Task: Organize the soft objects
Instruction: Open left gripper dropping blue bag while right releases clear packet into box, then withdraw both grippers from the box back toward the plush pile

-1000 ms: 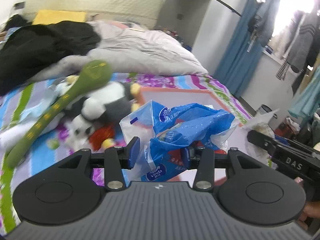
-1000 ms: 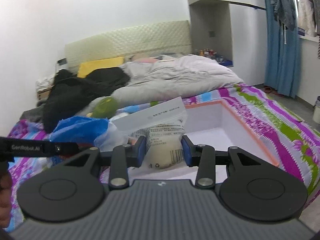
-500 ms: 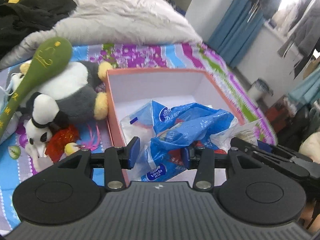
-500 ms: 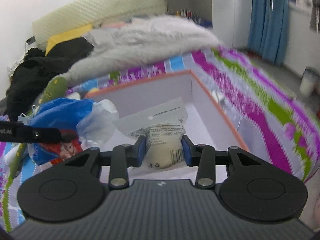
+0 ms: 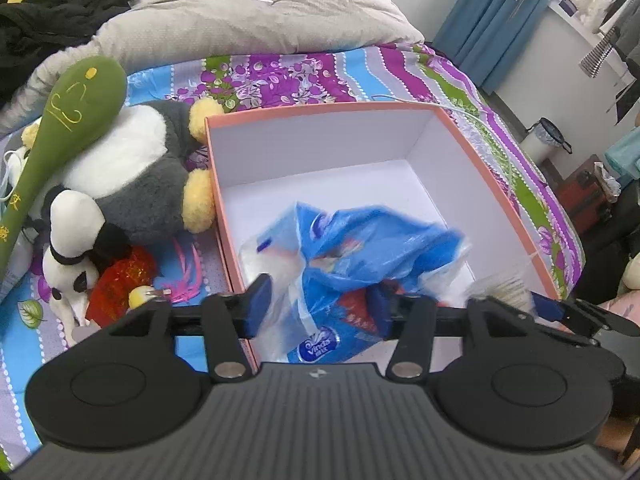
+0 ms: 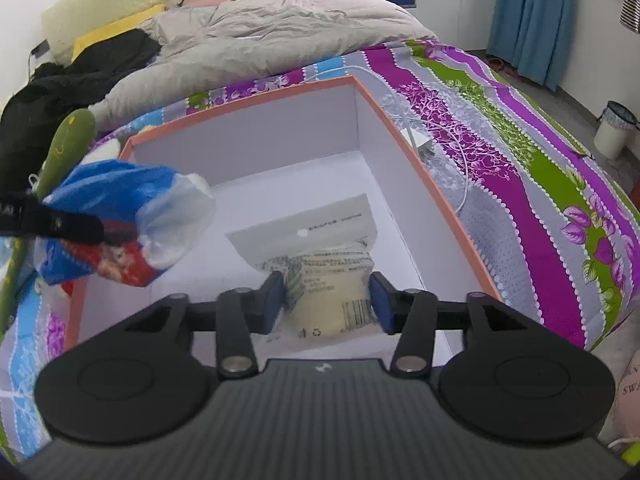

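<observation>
While both grippers are hanging over the open box [image 5: 476,184], each is carrying a soft packet. The left gripper [image 5: 320,304] is clamping its blue pads on a crumpled blue tissue pack [image 5: 360,252], "Vinda" logo showing at 6 o'clock of the pack; pack is sitting above the box's near half, blurred at its far edge. In the right wrist view the same blue tissue pack [image 6: 120,220] is showing at 9 o'clock, above the box's left rim, with the left gripper's black finger crossing it. The right gripper [image 6: 326,300] is squeezing a clear packet [image 6: 324,280] holding something cream-coloured, printed label and barcode on it, its flat header sticking up toward 12 o'clock; packet is over the box's white floor near the front wall, cannot tell if touching it. The box is orange-rimmed, white inside, lying on a striped floral bedsheet [image 6: 520,152]. At 9 o'clock of the box in the left view, a grey-and-white plush [image 5: 132,184] with yellow feet is lying just beside the box wall, a green plush spoon [image 5: 68,120] is leaning across it, and a small panda plush [image 5: 68,256] is lying near a red item [image 5: 120,284]. A grey duvet [image 5: 248,20] is heaped at 12 o'clock. A white cable [image 6: 448,160] is lying at 3 o'clock of the box.
</observation>
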`<state>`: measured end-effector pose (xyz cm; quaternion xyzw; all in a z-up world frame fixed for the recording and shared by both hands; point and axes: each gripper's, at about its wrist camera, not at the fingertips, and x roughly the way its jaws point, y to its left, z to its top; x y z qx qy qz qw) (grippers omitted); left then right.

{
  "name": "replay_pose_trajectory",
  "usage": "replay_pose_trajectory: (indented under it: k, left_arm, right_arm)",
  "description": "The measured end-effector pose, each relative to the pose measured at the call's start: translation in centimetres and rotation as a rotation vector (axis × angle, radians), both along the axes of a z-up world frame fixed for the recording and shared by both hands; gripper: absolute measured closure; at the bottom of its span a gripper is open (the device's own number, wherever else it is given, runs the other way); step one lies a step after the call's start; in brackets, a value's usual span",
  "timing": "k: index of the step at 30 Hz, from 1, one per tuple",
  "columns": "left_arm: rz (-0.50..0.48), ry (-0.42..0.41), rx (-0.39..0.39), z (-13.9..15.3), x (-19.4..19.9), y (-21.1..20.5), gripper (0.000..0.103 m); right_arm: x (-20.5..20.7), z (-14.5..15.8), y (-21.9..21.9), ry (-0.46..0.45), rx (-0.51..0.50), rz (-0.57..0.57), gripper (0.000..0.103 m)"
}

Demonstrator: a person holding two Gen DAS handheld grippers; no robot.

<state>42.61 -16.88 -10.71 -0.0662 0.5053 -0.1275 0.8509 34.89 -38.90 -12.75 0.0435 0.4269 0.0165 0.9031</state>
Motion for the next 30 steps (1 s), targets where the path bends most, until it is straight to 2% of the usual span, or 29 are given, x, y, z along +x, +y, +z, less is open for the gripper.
replay_pose_trajectory:
  k: [3, 4, 13, 18, 23, 30]
  left_arm:
    - [0.0, -0.011, -0.019, 0.3, -0.3, 0.2, 0.038]
    - [0.0, -0.017, -0.019, 0.5, -0.5, 0.2, 0.038]
    - [-0.011, -0.164, -0.023, 2.7, -4.6, 2.3, 0.038]
    - [-0.022, -0.258, 0.011, 3.8, -8.2, 3.2, 0.038]
    - [-0.031, -0.308, 0.018, 4.3, -11.4, 4.1, 0.038]
    - [-0.021, -0.355, 0.0, 4.9, -16.1, 5.9, 0.038]
  right_arm:
    - [-0.3, 0.3, -0.2, -0.012, 0.01, -0.019, 0.037]
    - [-0.4, 0.4, -0.2, -0.018, 0.014, -0.019, 0.035]
    - [-4.2, 2.4, 1.2, -0.137, 0.081, 0.032, 0.035]
    - [-7.5, 3.8, 2.9, -0.221, 0.12, 0.039, 0.035]
    - [-10.8, 5.1, 4.9, -0.294, 0.144, 0.076, 0.035]
    - [-14.4, 5.3, 6.9, -0.342, 0.173, 0.114, 0.035]
